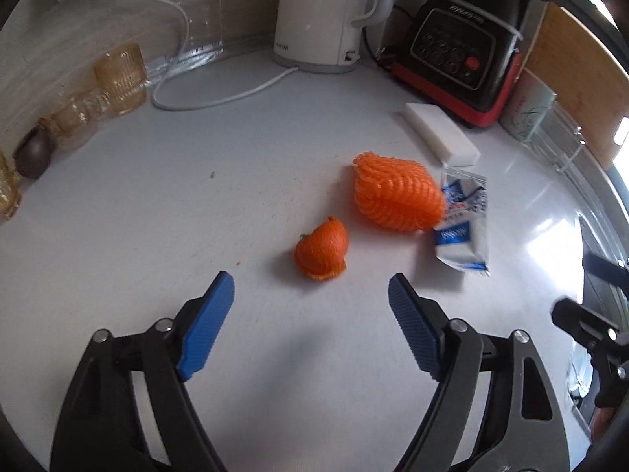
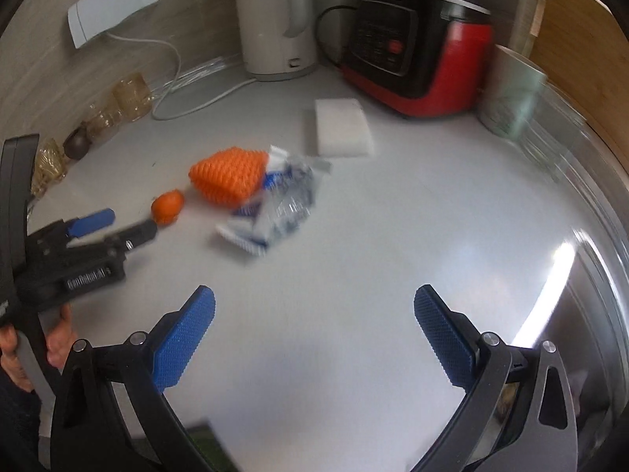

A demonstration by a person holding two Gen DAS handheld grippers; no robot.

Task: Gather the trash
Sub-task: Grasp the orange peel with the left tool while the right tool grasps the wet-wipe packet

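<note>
A small piece of orange peel [image 1: 321, 252] lies on the white counter [image 1: 196, 216], just ahead of my open left gripper [image 1: 310, 281]. Behind it to the right lies an orange foam fruit net [image 1: 395, 196], touching a crumpled blue-and-white plastic wrapper [image 1: 464, 228]. In the right wrist view the peel [image 2: 168, 206], the net [image 2: 228, 177] and the wrapper [image 2: 275, 208] lie ahead and left of my open, empty right gripper [image 2: 314, 299]. The left gripper [image 2: 118, 224] shows there with its fingers beside the peel.
A white sponge block [image 1: 440, 133], a white kettle [image 1: 326, 15] with its cord and a red-and-black blender base [image 1: 460, 51] stand at the back. Amber glasses [image 1: 118, 78] line the left wall. A pale green cup [image 2: 511, 98] and a sink [image 2: 582, 314] are at the right.
</note>
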